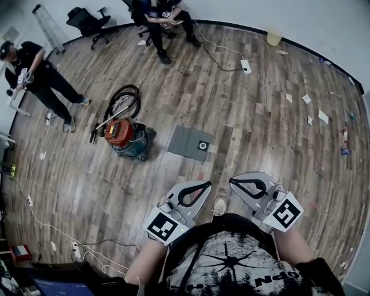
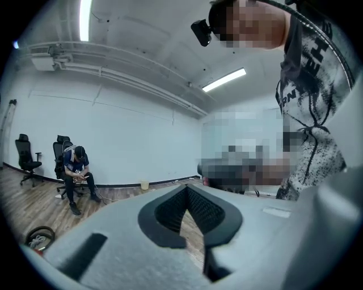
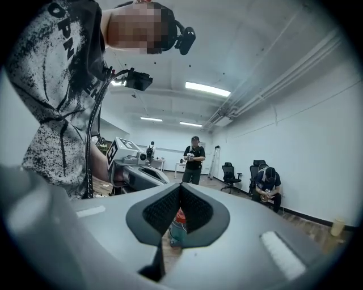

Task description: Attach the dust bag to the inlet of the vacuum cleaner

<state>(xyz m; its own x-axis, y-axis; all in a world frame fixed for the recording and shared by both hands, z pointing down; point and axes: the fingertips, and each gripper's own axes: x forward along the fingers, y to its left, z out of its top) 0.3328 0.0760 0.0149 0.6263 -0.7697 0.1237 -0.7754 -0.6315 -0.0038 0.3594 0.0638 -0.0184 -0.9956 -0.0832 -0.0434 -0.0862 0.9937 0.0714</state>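
"OPN" on the shirt (image 3: pixel 57 96)

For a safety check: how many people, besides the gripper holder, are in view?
2. A standing person at the head view's left; a seated person at its top. Others may be hidden.

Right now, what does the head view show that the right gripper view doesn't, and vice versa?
Only the head view: the grey dust bag lying flat beside the vacuum cleaner, and the coiled hose. Only the right gripper view: the ceiling lights. Both: the vacuum cleaner, the left gripper, a standing person and a seated person.
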